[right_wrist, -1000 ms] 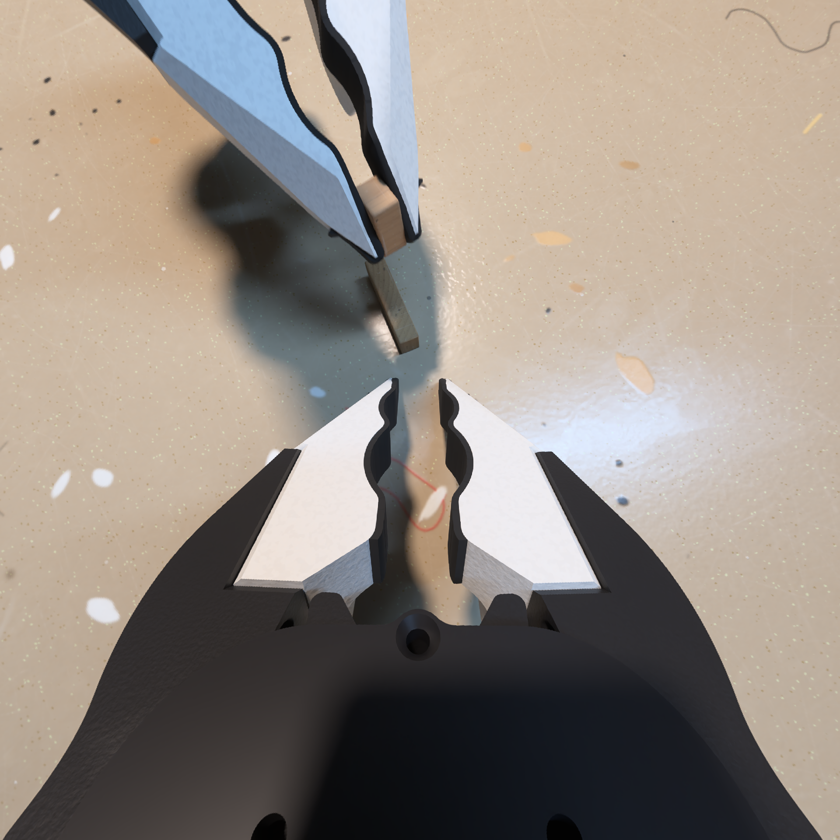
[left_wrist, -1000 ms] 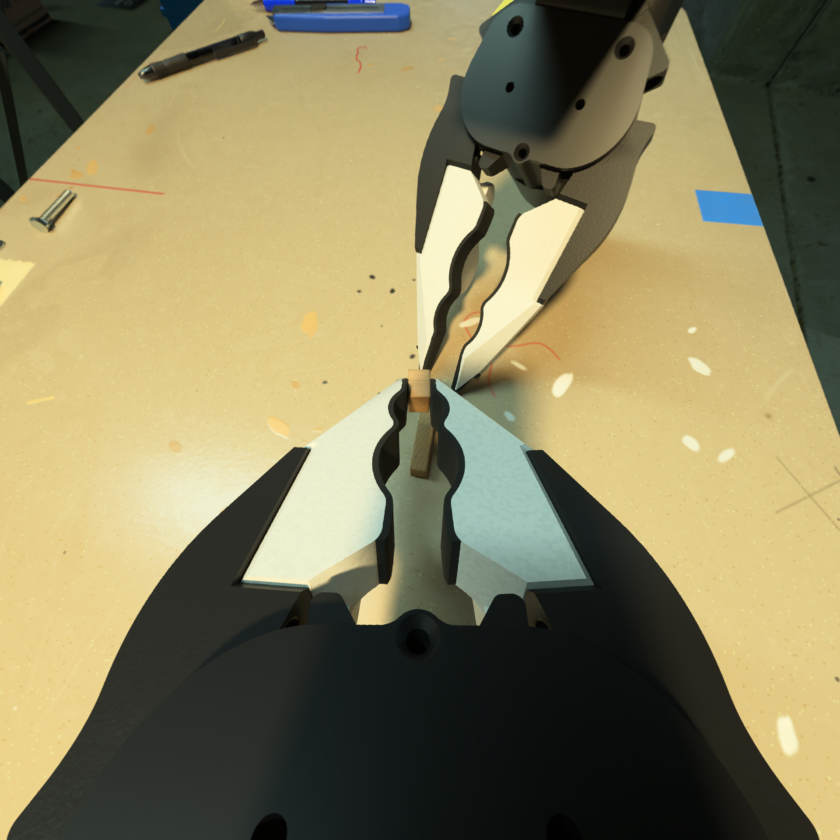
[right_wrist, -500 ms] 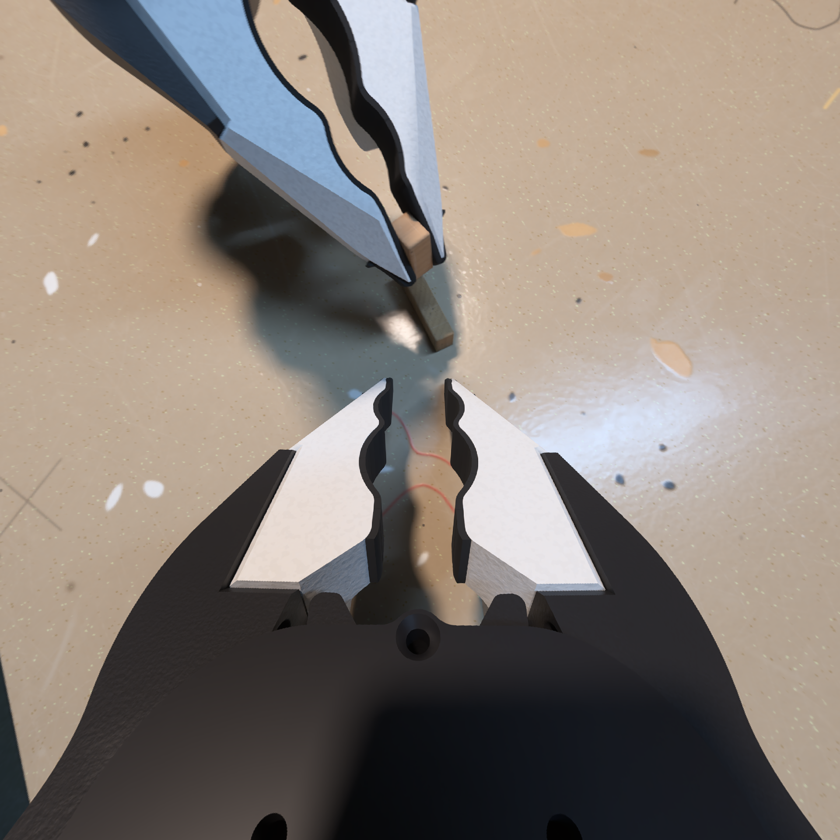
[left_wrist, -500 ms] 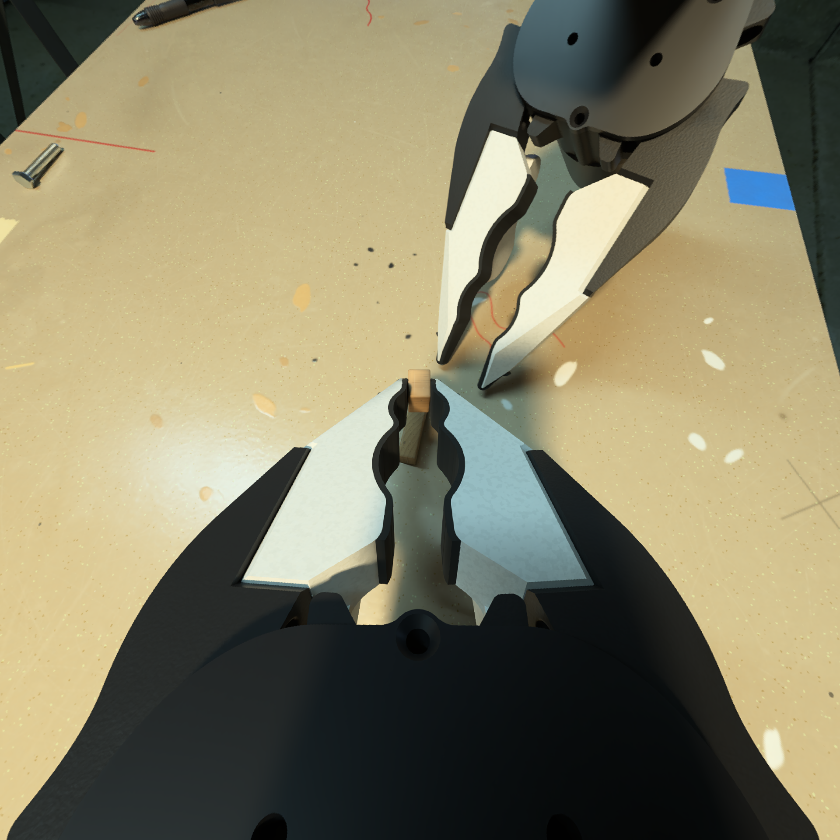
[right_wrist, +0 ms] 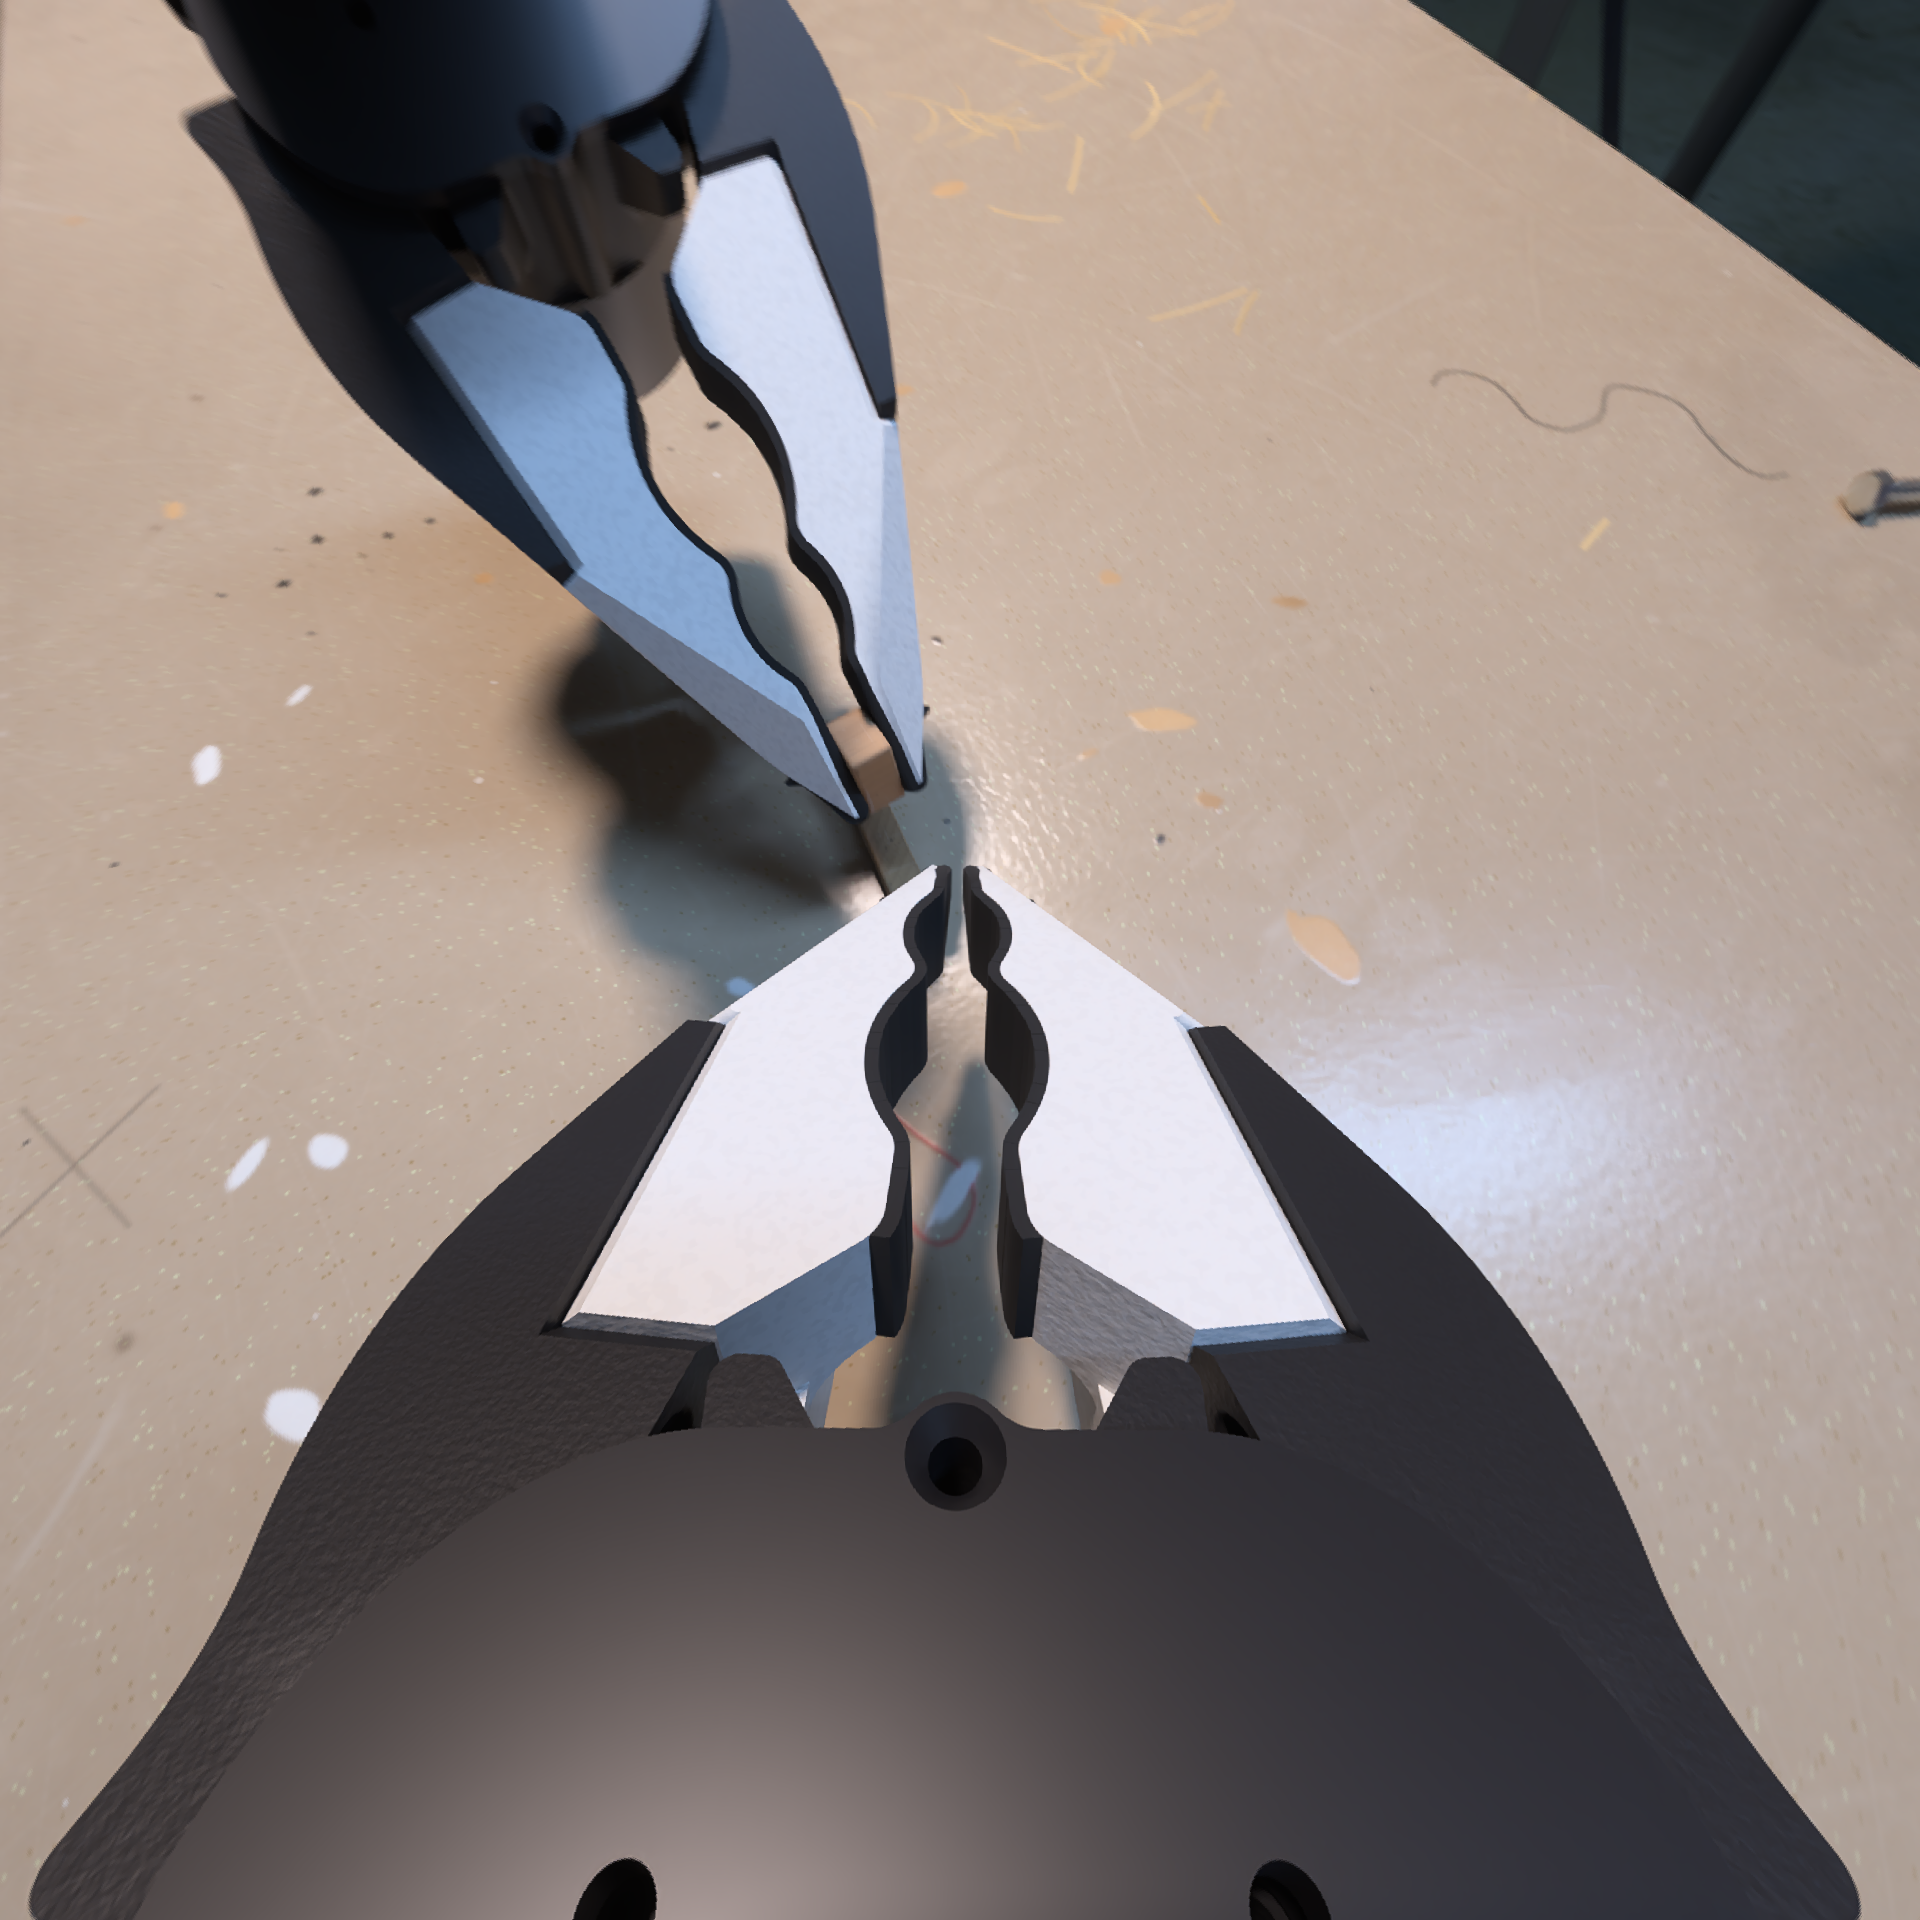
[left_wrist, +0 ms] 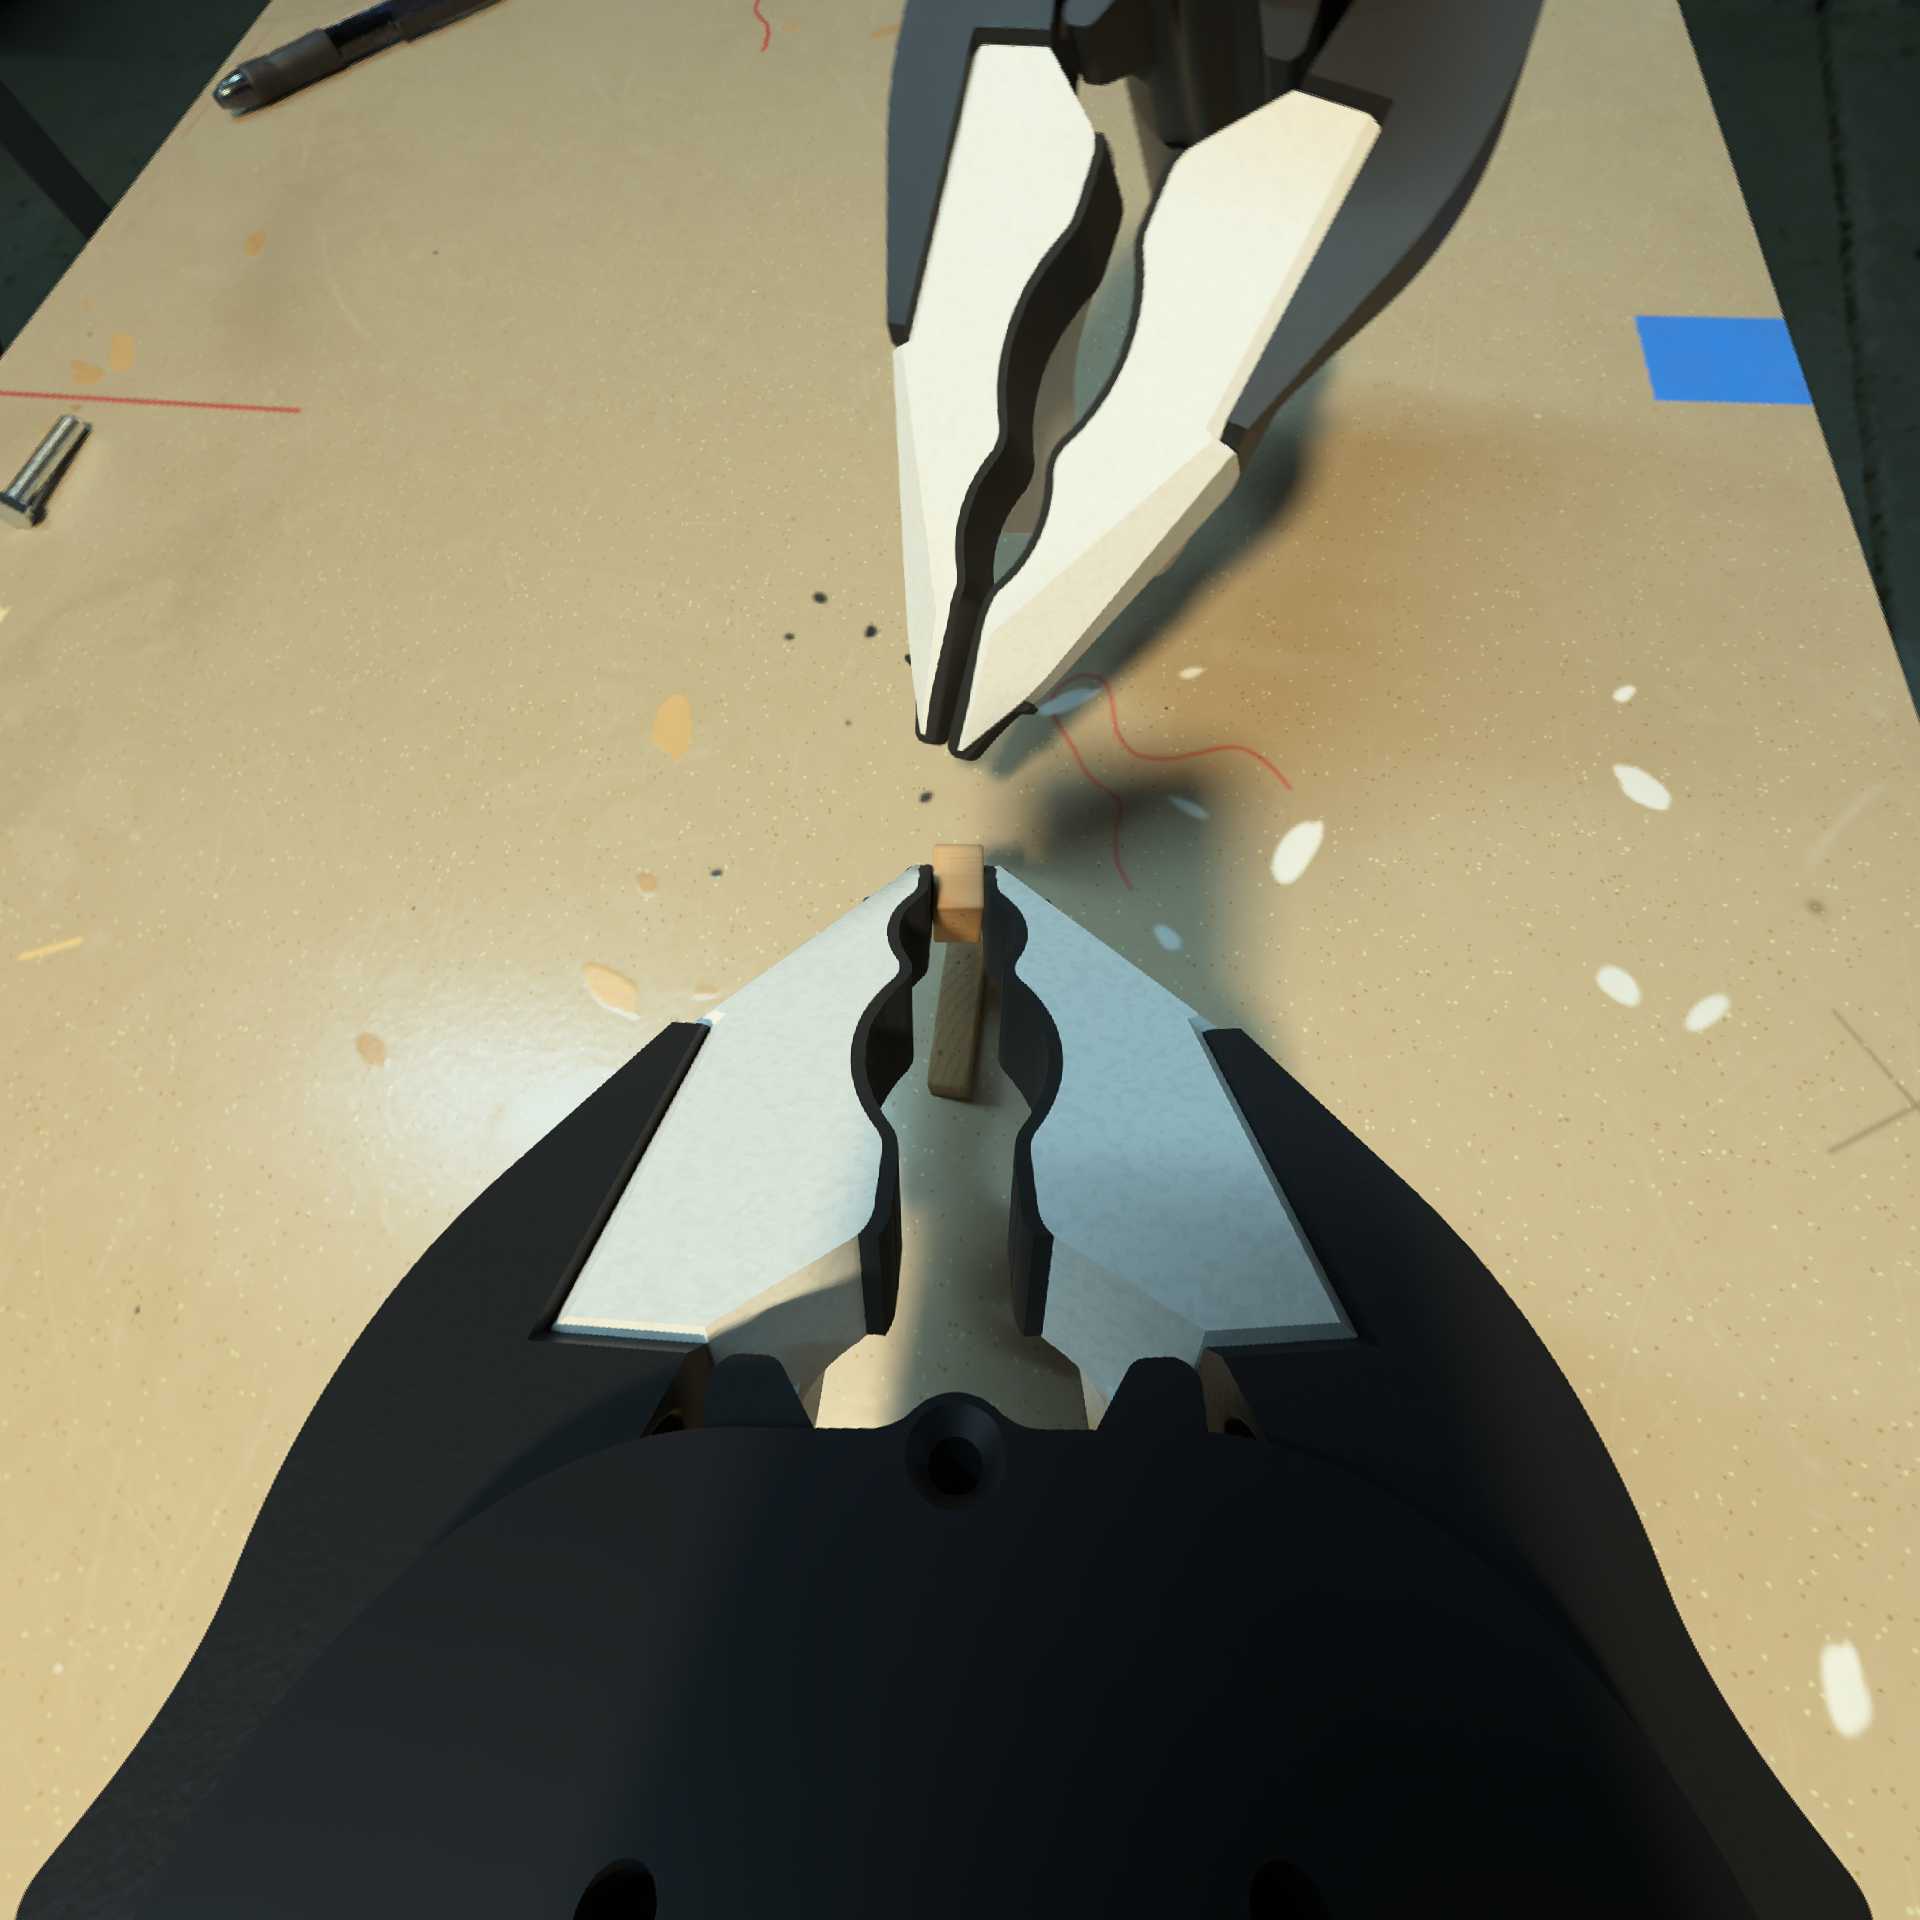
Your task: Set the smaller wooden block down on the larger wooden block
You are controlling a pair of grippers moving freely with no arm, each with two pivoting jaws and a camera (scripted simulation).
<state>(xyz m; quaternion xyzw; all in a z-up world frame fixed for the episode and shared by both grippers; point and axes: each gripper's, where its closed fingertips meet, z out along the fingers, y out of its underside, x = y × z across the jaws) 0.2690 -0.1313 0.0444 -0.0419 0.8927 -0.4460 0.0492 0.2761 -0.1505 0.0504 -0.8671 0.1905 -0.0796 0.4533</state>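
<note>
**Small block pinched above the long one**

Placing step in hand. Left gripper (left_wrist: 957, 883) clamped on the small tan wooden cube (left_wrist: 957, 902) at twelve o'clock of its own view, hovering over the far end of the longer, flat wooden block (left_wrist: 954, 1039) lying on the tan speckled workbench (left_wrist: 416, 727). Right gripper (right_wrist: 957, 878) nearly closed, empty, tips just beside the pair. Next, probably: lower straight, level the cube, release gently. Contact not clear yet.

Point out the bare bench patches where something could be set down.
Bare: the bench between the bolt and left tongs; also between the right tongs and blue tape. Crowded: around the smaller block and larger block.
</note>
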